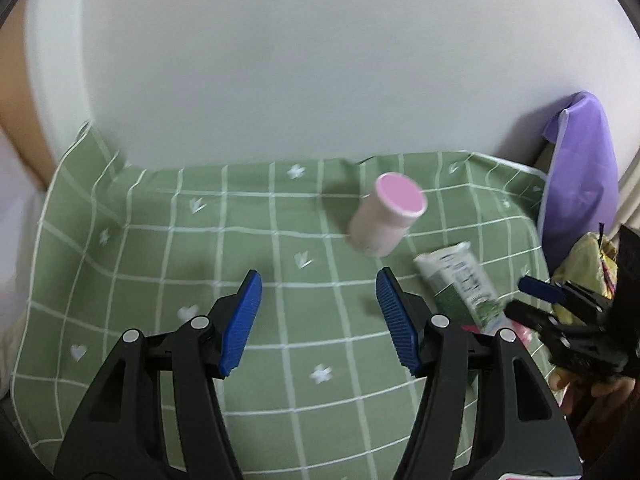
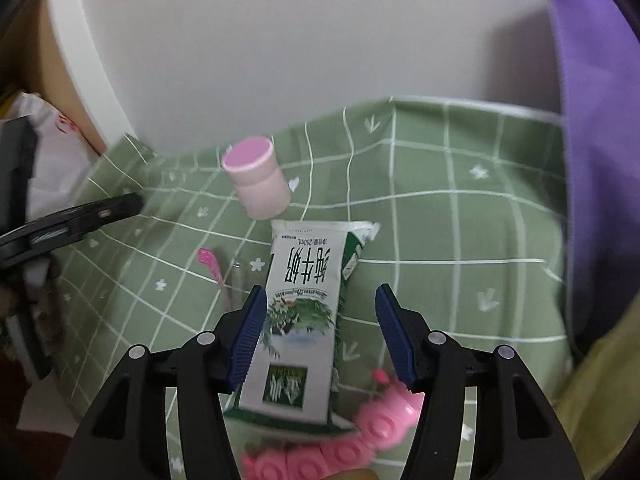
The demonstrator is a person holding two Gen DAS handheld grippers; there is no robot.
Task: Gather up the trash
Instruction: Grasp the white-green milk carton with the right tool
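Note:
A white and green milk carton (image 2: 300, 316) lies flat on the green checked cloth (image 2: 440, 248). My right gripper (image 2: 318, 304) is open and hovers over it, jaws to either side, not touching. It also shows in the left wrist view (image 1: 460, 280). A pink-capped white bottle (image 2: 258, 178) stands beyond the carton; in the left wrist view (image 1: 386, 214) it stands ahead and right of my left gripper (image 1: 318, 284), which is open and empty over bare cloth. The right gripper (image 1: 560, 312) shows at that view's right edge.
A purple bag (image 2: 592, 140) hangs at the right, also in the left wrist view (image 1: 580, 176). A pink spoon (image 2: 212, 266) lies left of the carton. A pink ringed plastic piece (image 2: 360, 436) lies by the carton's near end. A white wall (image 1: 320, 60) backs the table.

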